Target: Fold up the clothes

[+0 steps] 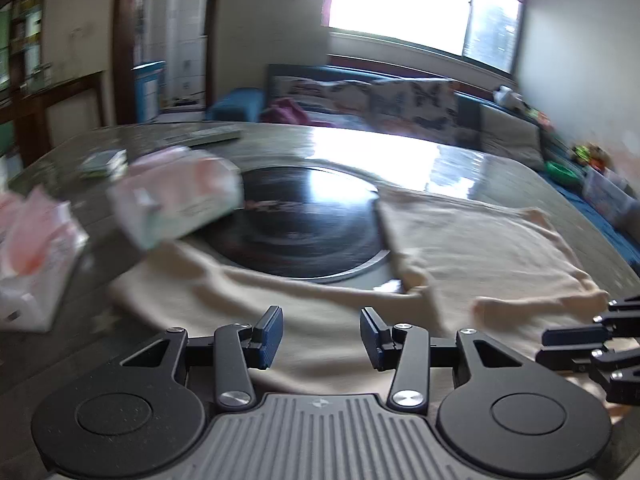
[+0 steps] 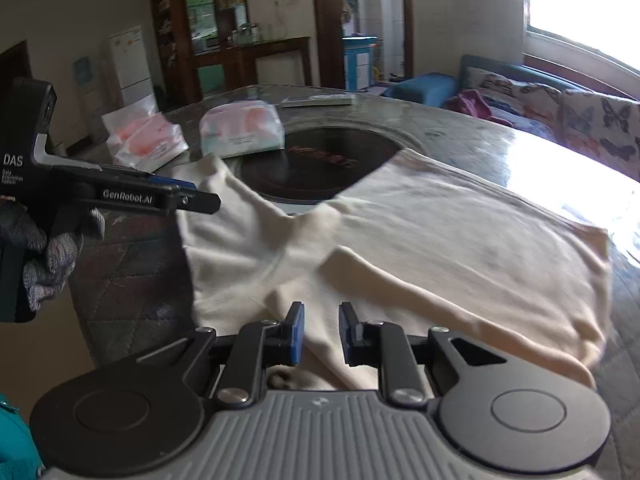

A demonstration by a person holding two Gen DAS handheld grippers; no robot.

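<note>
A cream T-shirt (image 1: 480, 248) lies spread on the round table, partly folded, with one sleeve side lapping over a dark round hotplate (image 1: 304, 220). My left gripper (image 1: 322, 332) hovers open just above the shirt's near edge, with nothing between its fingers. In the right wrist view the T-shirt (image 2: 440, 232) shows a fold ridge running diagonally. My right gripper (image 2: 322, 334) is open over the near hem, its jaws a narrow gap apart and clamping no cloth. The right gripper (image 1: 568, 344) enters the left wrist view at the right edge. A gloved hand (image 2: 52, 248) holds the left gripper (image 2: 192, 200).
Two tissue packs (image 2: 240, 128) (image 2: 144, 140) and a remote (image 2: 320, 100) lie on the far side of the table (image 2: 460, 124). The hotplate (image 2: 320, 160) is set in the middle. A sofa (image 2: 560, 104) stands behind, under a bright window. The table edge (image 2: 132, 320) is at the near left.
</note>
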